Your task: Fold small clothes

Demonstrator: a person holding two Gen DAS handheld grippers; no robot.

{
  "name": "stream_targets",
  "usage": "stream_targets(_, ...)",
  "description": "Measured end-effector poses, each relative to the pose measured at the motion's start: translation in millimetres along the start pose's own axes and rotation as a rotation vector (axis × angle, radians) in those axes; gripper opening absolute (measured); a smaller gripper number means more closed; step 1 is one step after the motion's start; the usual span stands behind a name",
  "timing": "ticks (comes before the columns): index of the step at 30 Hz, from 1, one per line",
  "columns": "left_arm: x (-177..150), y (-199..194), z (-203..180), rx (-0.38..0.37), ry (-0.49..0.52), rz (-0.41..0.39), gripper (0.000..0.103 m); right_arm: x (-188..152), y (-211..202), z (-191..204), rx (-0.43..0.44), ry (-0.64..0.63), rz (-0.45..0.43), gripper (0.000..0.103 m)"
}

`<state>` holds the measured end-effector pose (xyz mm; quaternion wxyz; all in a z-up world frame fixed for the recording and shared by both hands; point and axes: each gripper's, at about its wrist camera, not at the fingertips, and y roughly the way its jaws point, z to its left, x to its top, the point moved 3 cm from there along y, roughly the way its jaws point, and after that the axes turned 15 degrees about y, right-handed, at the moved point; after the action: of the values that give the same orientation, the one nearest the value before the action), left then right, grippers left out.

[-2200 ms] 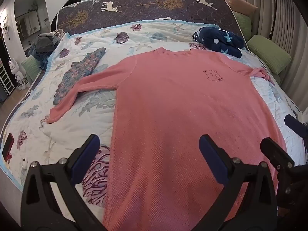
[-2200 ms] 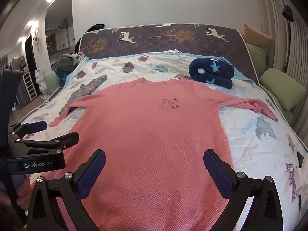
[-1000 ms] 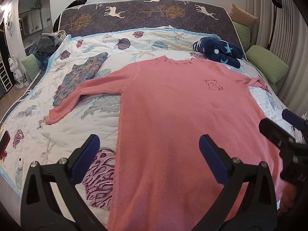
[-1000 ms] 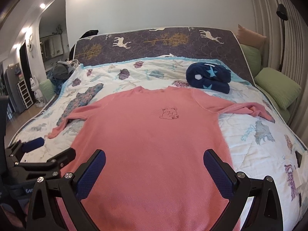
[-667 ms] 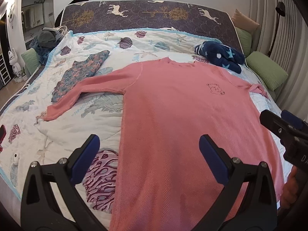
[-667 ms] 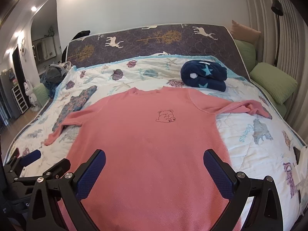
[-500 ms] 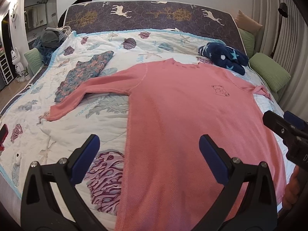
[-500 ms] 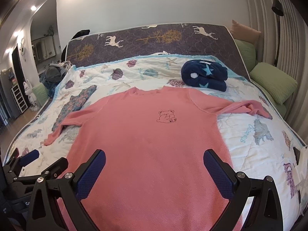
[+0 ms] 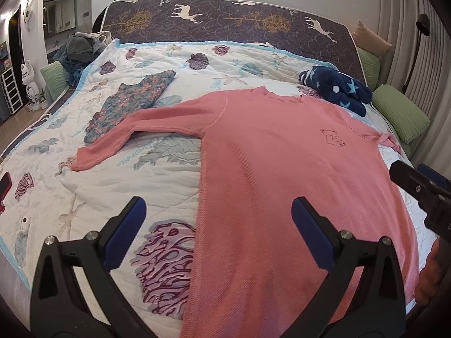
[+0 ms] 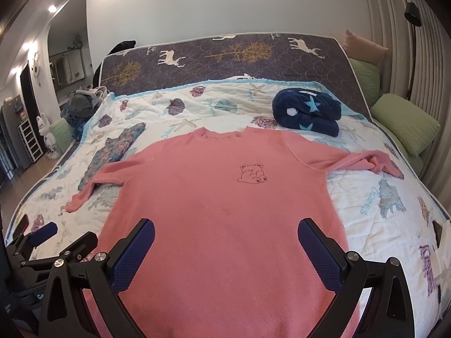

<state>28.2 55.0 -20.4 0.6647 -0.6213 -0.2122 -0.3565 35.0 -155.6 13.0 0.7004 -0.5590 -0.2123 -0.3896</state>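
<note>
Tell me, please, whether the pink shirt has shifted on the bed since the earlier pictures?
No. The pink shirt keeps its place on the quilt: its collar stays beside the navy star blanket, its sleeve across the floral garment. Only the cameras moved.

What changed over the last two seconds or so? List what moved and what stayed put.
Only the viewpoints shifted: the left tongs swung toward the shirt's left side, so more quilt shows beside the pink shirt; the right tongs drew back and rose a little. Nothing was gripped or released; both tongs stay open above the hem. The shirt stays flat, sleeves out, and the navy star blanket and floral garment have not moved.
</note>
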Motion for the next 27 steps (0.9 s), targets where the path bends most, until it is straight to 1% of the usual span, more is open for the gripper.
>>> stream_targets(3,0.3,1.9,6.1,0.007,-0.016,0.001,0.102,1.9,2.6,4.4,0.008,-0.007,0.005,0.103)
stream_targets(8,-0.5,7.9,25.2,0.011,-0.079,0.007,0.102,5.3,7.9,14.5,0.020,-0.030,0.008,0.103)
stream_targets(10,-0.4,11.0,35.5,0.013,-0.106,0.012,0.102,6.4,11.0,18.6,0.027,-0.040,0.011,0.103)
stream_targets(12,-0.5,15.5,53.3,0.025,-0.153,0.019,0.102,7.4,14.4,21.9,0.030,-0.051,0.013,0.103)
stream_targets(15,-5.5,25.0,90.1,0.040,-0.270,0.030,0.102,9.4,19.3,23.9,0.041,-0.054,0.020,0.103)
stream_targets(18,-19.8,41.6,144.9,0.025,-0.459,0.027,0.102,11.5,24.8,24.6,0.061,-0.051,0.027,0.103)
stream_targets(20,-32.8,54.5,174.0,-0.001,-0.578,0.032,0.102,11.9,27.8,24.5,0.064,-0.056,0.034,0.103)
stream_targets(22,-50.5,75.2,204.8,-0.048,-0.726,0.055,0.102,13.2,33.4,27.0,0.073,-0.068,0.045,0.103)
stream_targets(23,-56.7,84.9,215.7,-0.080,-0.778,0.062,0.101,13.8,35.4,28.4,0.080,-0.072,0.049,0.103)
stream_targets(24,-62.9,94.3,224.7,-0.114,-0.827,0.073,0.096,15.0,38.7,31.1,0.095,-0.080,0.056,0.103)
stream_targets(25,-68.8,105.9,234.5,-0.156,-0.884,0.086,0.095,16.0,41.1,33.3,0.103,-0.086,0.060,0.103)
stream_targets(27,-74.7,126.5,247.5,-0.234,-0.980,0.094,0.088,18.5,47.1,38.4,0.113,-0.101,0.067,0.103)
